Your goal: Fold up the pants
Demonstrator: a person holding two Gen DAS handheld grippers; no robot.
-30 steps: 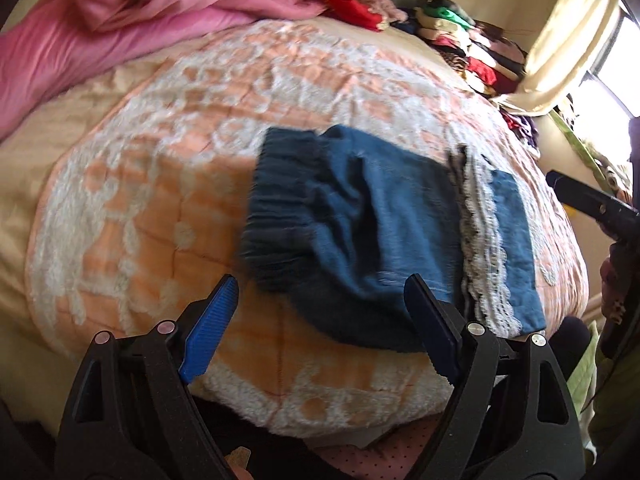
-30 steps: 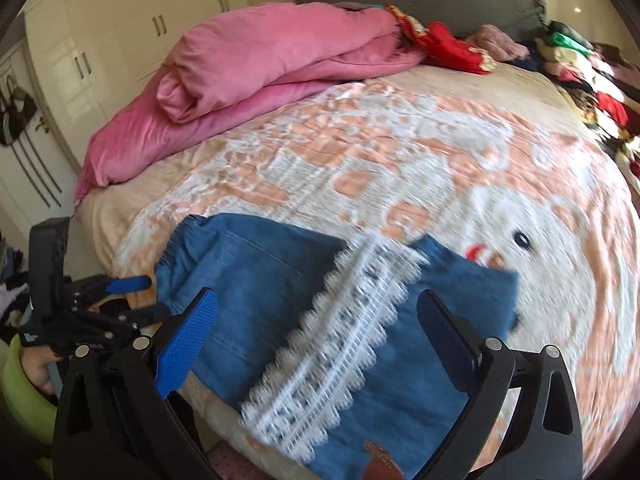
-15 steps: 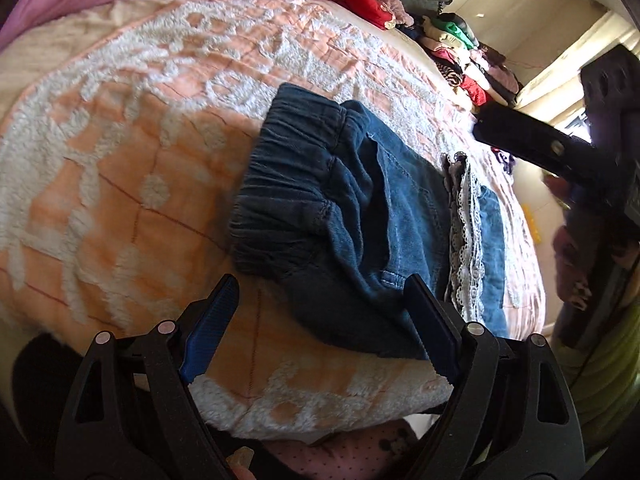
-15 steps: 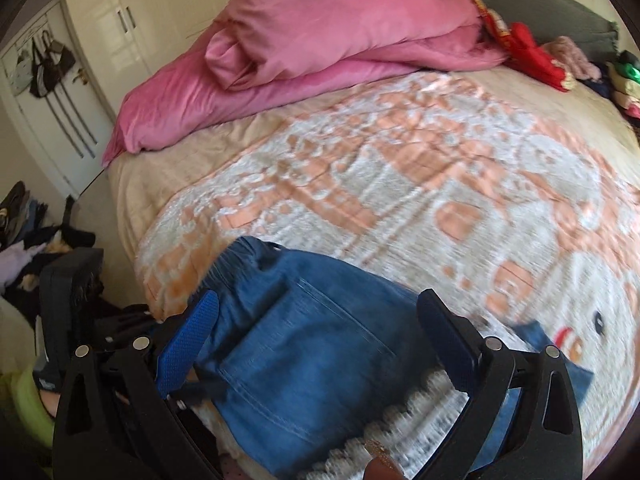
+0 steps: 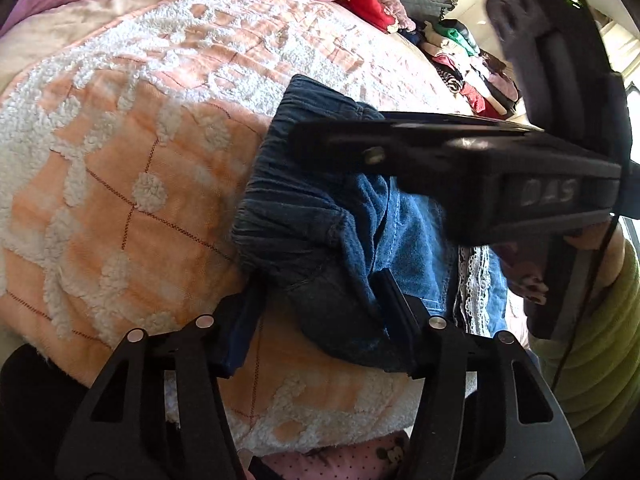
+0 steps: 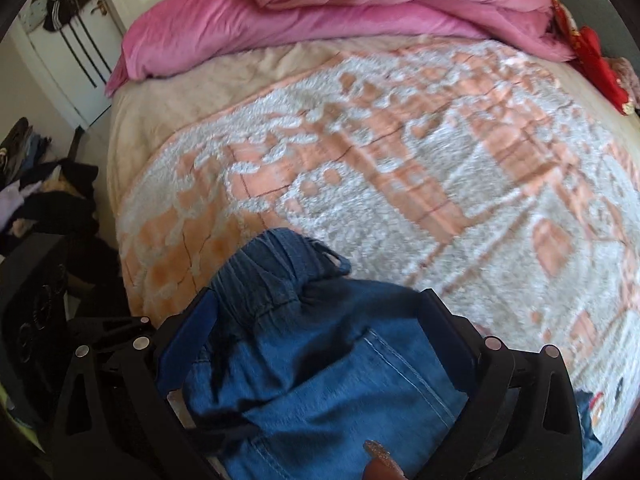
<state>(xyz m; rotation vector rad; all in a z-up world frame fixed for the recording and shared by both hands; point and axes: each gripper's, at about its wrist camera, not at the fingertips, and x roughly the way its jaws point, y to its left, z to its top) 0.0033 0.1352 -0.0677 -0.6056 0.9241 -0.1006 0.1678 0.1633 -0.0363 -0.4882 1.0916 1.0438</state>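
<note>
Blue denim pants (image 5: pixel 304 208) with a gathered waistband and a white lace trim (image 5: pixel 476 280) lie folded on the orange-and-white blanket near the bed's front edge. My left gripper (image 5: pixel 318 312) has the near waistband corner between its jaws, which are closing; the fabric bunches against the right finger and bare blanket still shows beside the left pad. My right gripper (image 6: pixel 316 336) hangs wide open just over the waistband end of the pants (image 6: pixel 320 392), fabric lying below between its fingers. In the left wrist view one black right finger (image 5: pixel 400 148) crosses over the pants.
The fleecy blanket (image 6: pixel 400 160) covers most of the bed. A pink duvet (image 6: pixel 320 12) is heaped at the head, with red cloth (image 6: pixel 592 52) beside it. Stacked clothes (image 5: pixel 460 52) line the far side. Dark clothes (image 6: pixel 40 200) lie on the floor. A green sleeve (image 5: pixel 592 340) is at right.
The left jaws have narrowed around the near waistband corner and sunk closer to it. The right gripper has swung from the lace-trim end over to the waistband, dropping lower.
</note>
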